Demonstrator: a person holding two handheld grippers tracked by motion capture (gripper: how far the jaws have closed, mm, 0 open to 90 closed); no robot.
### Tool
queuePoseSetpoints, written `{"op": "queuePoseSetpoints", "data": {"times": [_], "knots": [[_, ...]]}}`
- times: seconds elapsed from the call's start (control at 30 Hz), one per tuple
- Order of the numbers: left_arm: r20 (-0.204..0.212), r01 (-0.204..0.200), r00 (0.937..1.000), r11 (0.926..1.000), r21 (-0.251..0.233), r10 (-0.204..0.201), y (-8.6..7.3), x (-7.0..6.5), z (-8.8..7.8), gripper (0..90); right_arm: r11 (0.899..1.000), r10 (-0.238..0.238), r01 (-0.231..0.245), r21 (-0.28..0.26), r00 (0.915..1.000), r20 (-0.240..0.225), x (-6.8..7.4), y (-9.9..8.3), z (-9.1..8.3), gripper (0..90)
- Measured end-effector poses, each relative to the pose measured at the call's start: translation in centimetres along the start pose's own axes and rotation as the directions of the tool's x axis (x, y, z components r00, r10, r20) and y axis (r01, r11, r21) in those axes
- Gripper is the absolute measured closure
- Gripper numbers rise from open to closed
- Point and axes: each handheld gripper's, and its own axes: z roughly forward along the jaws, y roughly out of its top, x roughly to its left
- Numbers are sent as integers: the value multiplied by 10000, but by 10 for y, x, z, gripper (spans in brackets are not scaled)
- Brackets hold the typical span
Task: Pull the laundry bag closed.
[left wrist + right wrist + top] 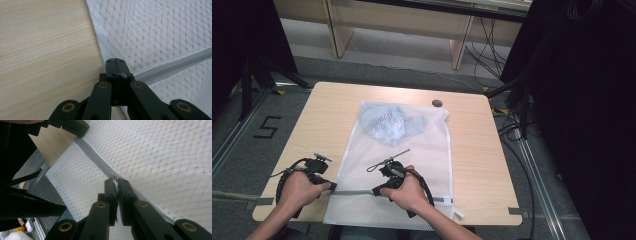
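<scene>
The left gripper (pixel 330 186) sits at the left end of the grey zipper (pixel 354 192) that crosses the near part of a white mesh laundry bag (pixel 412 150). In the left gripper view its jaws are pressed together at the bag's left edge, right where the zipper tape (pixel 172 67) begins, and a small white scrap of the bag's edge shows between the tips, so it appears to be pinching the fabric there.

The right gripper (pixel 375 190) is farther along the same zipper, toward the middle of the bag. In the right gripper view (pixel 114 181) its jaws stand nearly closed with a thin gap, and a small metal piece, probably the zipper pull (pixel 113 179), sits at their tips; the view is too tight to be sure it is gripped rather than just touched. The zipper (pixel 92 157) runs away from those tips toward the left gripper (pixel 72 126), seen at the top of that view.

The bag lies flat on a light wooden table (pixel 317 120), with its near edge hanging slightly over the table's near side. Inside the bag, at the end far from the zipper, a crumpled pale blue garment (pixel 387 124) shows through the mesh. Just beyond the bag's far right corner a small dark round cap (pixel 437 103) sits in the tabletop. The person's left hand (pixel 299 192) and right hand (pixel 409 192) hold the grippers on either side of the zipper's closed stretch.
</scene>
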Motion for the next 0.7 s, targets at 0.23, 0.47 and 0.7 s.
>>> {"op": "queuePoseSetpoints", "data": {"times": [0.23,0.47,0.7], "knots": [[2,-7,10000,10000,-6,7,0,0,0,900,9998,163,-162,86,9998,-68,1,0,-3,871],[7,-5,10000,10000,-4,5,0,0,0,900,9993,363,-362,82,9993,-97,0,-3,-6,871],[18,-16,10000,10000,-1,16,0,1,0,900,9987,495,-493,128,9987,-152,0,-5,-7,871]]}}
